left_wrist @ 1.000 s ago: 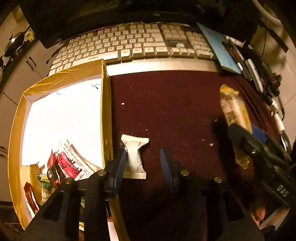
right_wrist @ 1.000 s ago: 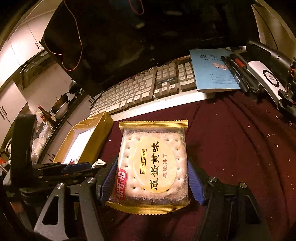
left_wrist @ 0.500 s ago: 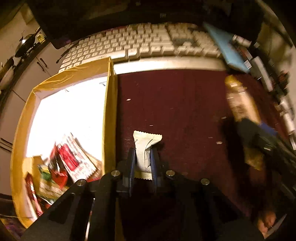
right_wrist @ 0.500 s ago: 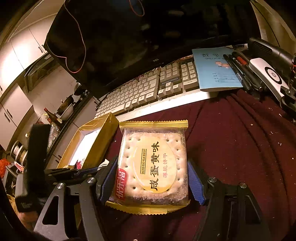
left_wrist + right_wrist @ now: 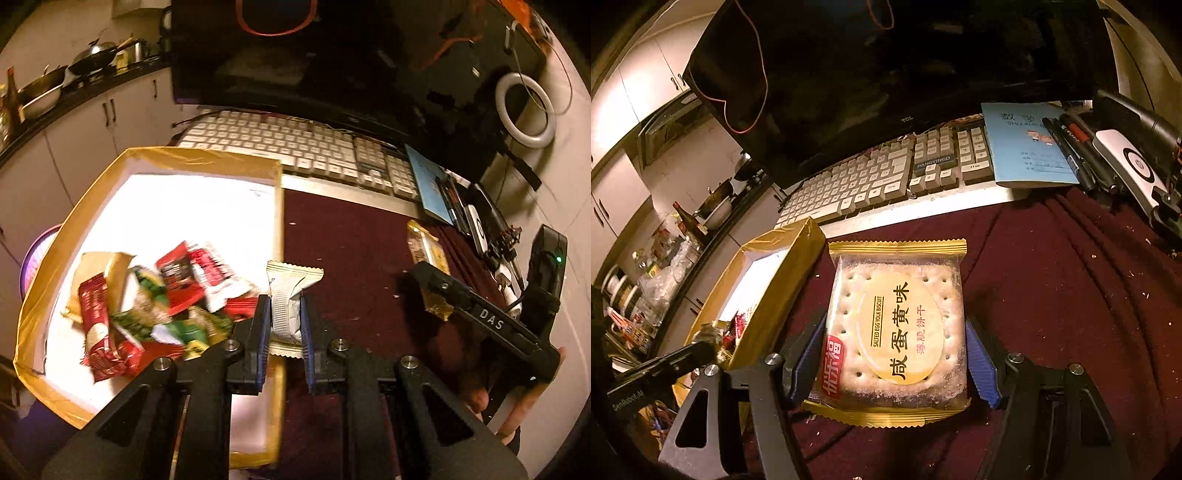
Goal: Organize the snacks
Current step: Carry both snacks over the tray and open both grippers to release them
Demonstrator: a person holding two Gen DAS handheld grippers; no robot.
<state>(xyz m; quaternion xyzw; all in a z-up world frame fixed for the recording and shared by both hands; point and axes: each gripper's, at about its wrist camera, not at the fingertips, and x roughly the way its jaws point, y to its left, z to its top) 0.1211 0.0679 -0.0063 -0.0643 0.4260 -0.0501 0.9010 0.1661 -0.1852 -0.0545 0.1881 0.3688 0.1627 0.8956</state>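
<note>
My left gripper is shut on a small white snack bar with cream crimped ends and holds it lifted above the right wall of the gold-edged box. Several red and green snack packets lie in the box. My right gripper is shut on a salted egg yolk biscuit pack, held above the maroon cloth. The box also shows in the right wrist view. The right gripper and its biscuit pack show edge-on in the left wrist view.
A white keyboard and a dark monitor stand behind the cloth. A blue notebook, pens and a white device lie at the right. A ring light stands at the far right.
My left gripper closed on the white snack bar, lifted it off the cloth and moved it toward the box. My right gripper kept hold of the biscuit pack and barely moved.
</note>
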